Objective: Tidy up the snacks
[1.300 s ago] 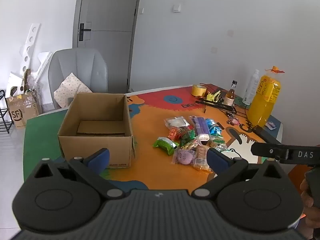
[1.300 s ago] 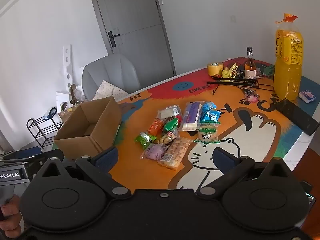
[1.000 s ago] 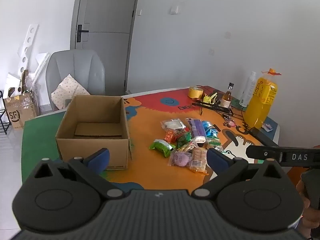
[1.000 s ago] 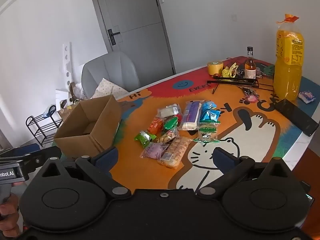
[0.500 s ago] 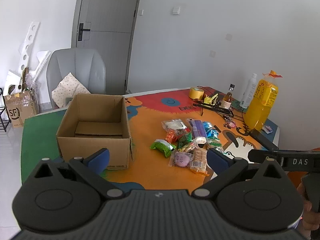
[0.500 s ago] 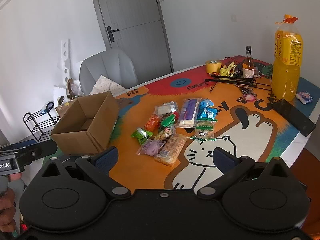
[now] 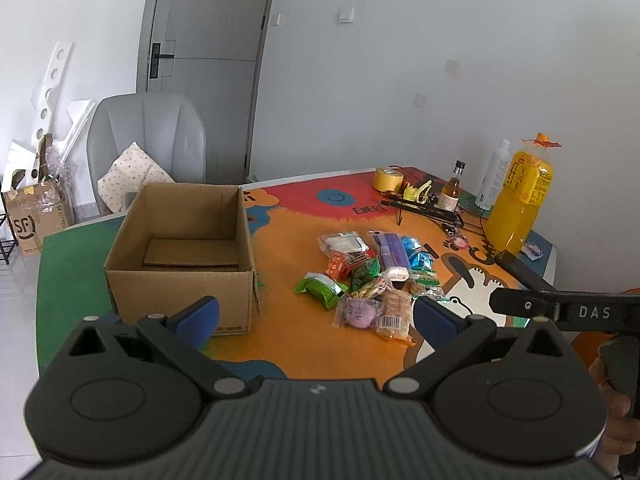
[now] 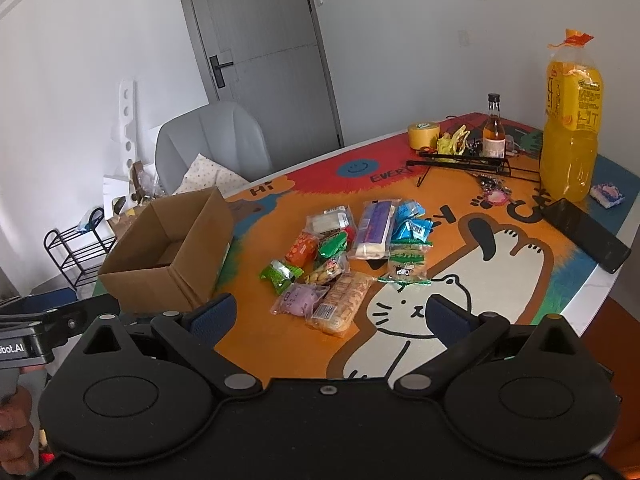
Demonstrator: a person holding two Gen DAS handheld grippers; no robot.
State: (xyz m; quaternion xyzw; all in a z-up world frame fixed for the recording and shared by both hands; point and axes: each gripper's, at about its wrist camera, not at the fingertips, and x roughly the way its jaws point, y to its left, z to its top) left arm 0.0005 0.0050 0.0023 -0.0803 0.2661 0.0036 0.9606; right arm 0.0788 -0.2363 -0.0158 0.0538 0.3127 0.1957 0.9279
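A pile of snack packets (image 7: 372, 276) lies on the colourful table mat; it also shows in the right wrist view (image 8: 352, 248). An open, empty cardboard box (image 7: 180, 256) stands to its left, seen too in the right wrist view (image 8: 168, 256). My left gripper (image 7: 316, 316) is open and empty, held above the table's near edge, short of the box and the snacks. My right gripper (image 8: 332, 312) is open and empty, held above the near edge in front of the pile.
A big orange drink bottle (image 8: 570, 128), a small brown bottle (image 8: 494, 136), a yellow tape roll (image 8: 422, 134), a black wire stand (image 8: 460, 164) and a black phone (image 8: 588, 234) stand at the far right. A grey chair (image 7: 144, 140) sits behind the table.
Both grippers have shifted slightly, so the views moved a little. Both stay open and empty; the snacks and box have not moved.
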